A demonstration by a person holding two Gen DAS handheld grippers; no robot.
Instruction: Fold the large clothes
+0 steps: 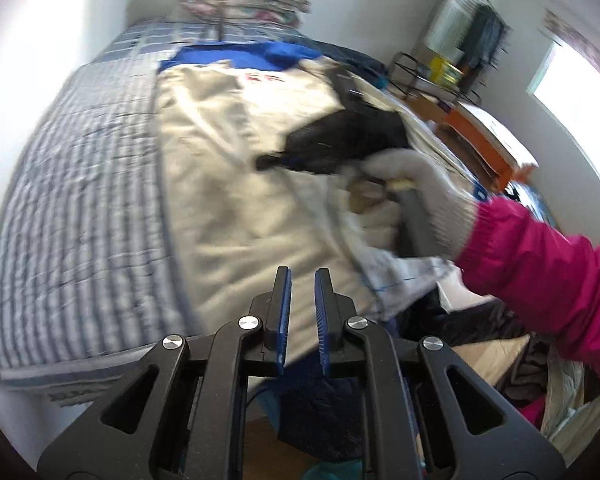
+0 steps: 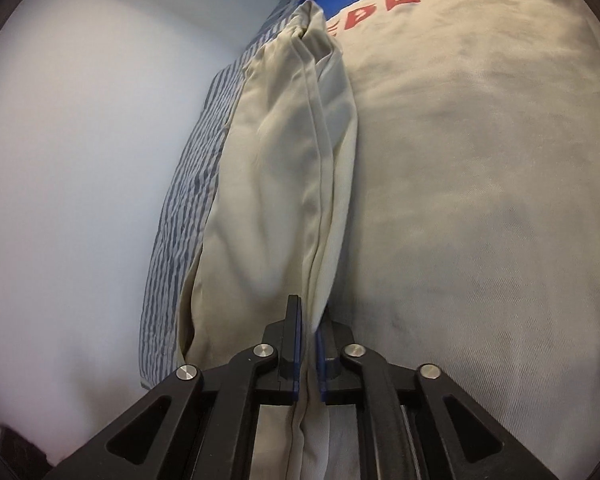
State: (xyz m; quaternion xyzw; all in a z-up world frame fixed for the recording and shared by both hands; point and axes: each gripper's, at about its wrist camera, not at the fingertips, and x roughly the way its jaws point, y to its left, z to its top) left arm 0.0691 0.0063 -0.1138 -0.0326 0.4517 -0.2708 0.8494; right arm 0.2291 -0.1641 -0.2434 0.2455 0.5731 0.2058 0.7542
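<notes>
Only one cream jacket (image 2: 480, 184) – right gripper (image 2: 309, 344) pinching its folded sleeve (image 2: 300, 184), left gripper (image 1: 302, 300) narrow, empty.

We see the left gripper (image 1: 302, 280) pointing downward, its jaws a narrow gap apart, gripping nothing. The right gripper (image 2: 310, 320) (gloved hand (image 1: 416, 196), pink sleeve (image 1: 540, 276)) pinches a fold of cloth.
</notes>
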